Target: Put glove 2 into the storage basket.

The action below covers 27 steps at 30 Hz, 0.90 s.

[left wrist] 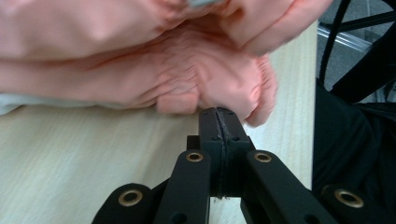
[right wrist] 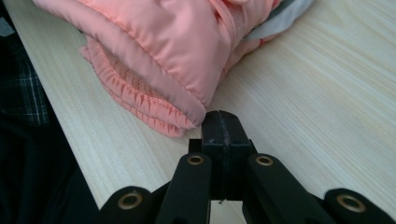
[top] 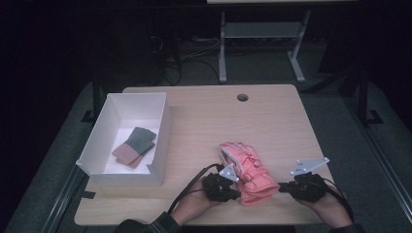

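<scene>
The left claw [left wrist: 218, 112] is clenched with nothing in it, its tip just touching the cuff of the pink glove [left wrist: 177, 70] that fills the upper part of the left gripper view. The right claw [right wrist: 222, 114] is clenched too, empty, its tip just beside the glove's frilled cuff at centre frame. In the high view the glove lies low and right of centre on the counter [top: 272, 121], between both claws. A white box [top: 163, 141] sits at the left.
</scene>
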Each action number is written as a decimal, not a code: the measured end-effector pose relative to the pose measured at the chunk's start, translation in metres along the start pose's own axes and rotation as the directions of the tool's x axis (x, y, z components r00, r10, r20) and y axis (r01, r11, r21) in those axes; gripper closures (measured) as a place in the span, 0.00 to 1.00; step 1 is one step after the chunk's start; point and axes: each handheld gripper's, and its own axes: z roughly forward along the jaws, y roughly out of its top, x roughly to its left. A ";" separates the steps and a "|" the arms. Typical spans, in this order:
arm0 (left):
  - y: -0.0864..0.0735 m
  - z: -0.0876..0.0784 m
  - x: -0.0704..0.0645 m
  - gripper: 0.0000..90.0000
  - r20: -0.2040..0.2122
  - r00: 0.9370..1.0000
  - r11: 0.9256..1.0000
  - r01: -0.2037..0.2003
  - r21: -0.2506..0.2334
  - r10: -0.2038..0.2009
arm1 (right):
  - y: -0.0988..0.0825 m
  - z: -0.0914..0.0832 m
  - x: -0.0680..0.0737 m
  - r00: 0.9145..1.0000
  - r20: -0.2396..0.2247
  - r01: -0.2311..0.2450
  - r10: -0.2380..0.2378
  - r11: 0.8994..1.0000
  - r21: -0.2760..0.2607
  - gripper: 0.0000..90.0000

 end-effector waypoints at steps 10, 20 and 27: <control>0.003 0.004 -0.001 1.00 0.007 1.000 1.000 -0.004 -0.003 0.004 | 0.006 0.003 0.007 1.000 -0.008 0.027 -0.027 1.000 0.001 1.00; 0.002 0.000 0.010 1.00 -0.034 0.998 0.999 0.043 -0.013 -0.043 | 0.004 0.017 -0.009 1.000 0.012 0.000 -0.001 0.999 0.034 1.00; 0.002 -0.002 0.024 1.00 -0.063 0.995 0.996 0.081 -0.026 -0.083 | 0.010 0.032 -0.002 0.999 -0.045 0.029 -0.027 0.999 0.044 1.00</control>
